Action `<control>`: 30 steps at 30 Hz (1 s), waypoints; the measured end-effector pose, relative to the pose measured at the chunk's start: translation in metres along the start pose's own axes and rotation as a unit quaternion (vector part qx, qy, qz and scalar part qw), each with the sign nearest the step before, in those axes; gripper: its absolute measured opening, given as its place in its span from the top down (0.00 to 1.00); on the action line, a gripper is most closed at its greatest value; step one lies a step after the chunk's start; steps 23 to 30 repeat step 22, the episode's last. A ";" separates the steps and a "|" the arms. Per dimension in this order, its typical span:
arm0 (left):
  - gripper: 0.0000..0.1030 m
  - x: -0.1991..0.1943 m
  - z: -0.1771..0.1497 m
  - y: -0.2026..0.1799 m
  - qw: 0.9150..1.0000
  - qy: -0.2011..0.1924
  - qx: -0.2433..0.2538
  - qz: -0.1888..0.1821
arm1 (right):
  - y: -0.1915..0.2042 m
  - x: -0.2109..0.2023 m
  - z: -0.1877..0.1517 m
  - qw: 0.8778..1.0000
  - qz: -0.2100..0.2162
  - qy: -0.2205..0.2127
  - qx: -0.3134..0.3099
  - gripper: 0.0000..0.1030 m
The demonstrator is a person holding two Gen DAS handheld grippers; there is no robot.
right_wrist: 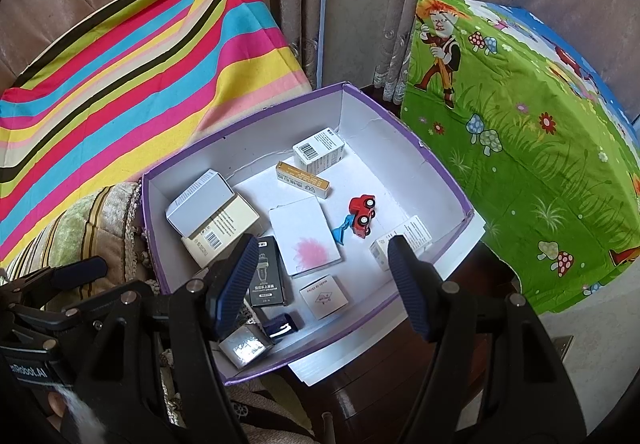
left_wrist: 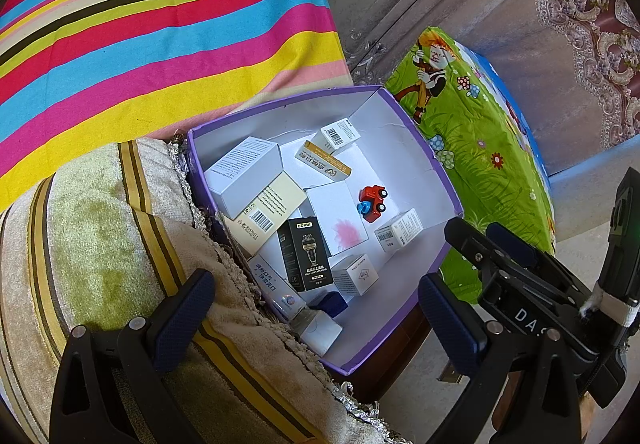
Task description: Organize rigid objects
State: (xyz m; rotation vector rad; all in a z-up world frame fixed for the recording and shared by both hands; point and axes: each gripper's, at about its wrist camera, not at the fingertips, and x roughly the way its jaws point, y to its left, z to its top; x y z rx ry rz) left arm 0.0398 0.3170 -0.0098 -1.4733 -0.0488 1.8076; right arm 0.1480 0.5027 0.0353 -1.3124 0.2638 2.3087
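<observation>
Nearest: left tool [left_wrist: 316,308] and right tool [right_wrist: 320,284], both released and empty, poised above the purple box [right_wrist: 424,164], probably to choose a piece. Inside, cartons scattered flat; black carton [right_wrist: 267,271] with long axis away from the tools. Farther: red toy car [right_wrist: 362,214], lengthwise toward the near-right wall, nose unclear.

A purple-rimmed box [right_wrist: 424,164] with white walls lies open, holding scattered cartons: a black carton [right_wrist: 269,271] lying flat, a white card with pink blot [right_wrist: 305,235], a long gold-edged carton [right_wrist: 303,178] and a red toy car [right_wrist: 362,215] on its wheels.
</observation>
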 end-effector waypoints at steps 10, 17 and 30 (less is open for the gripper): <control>0.00 0.000 0.000 0.000 1.000 0.001 0.001 0.001 | 0.000 0.001 0.000 1.000 0.001 0.002 0.003 0.31; 0.00 0.001 -0.001 0.000 1.000 0.000 0.002 0.001 | 0.000 0.001 0.000 1.000 0.001 0.003 0.003 0.31; 0.00 0.002 -0.001 0.000 1.000 -0.004 0.003 0.005 | -0.001 0.002 0.000 1.000 0.002 0.004 0.004 0.31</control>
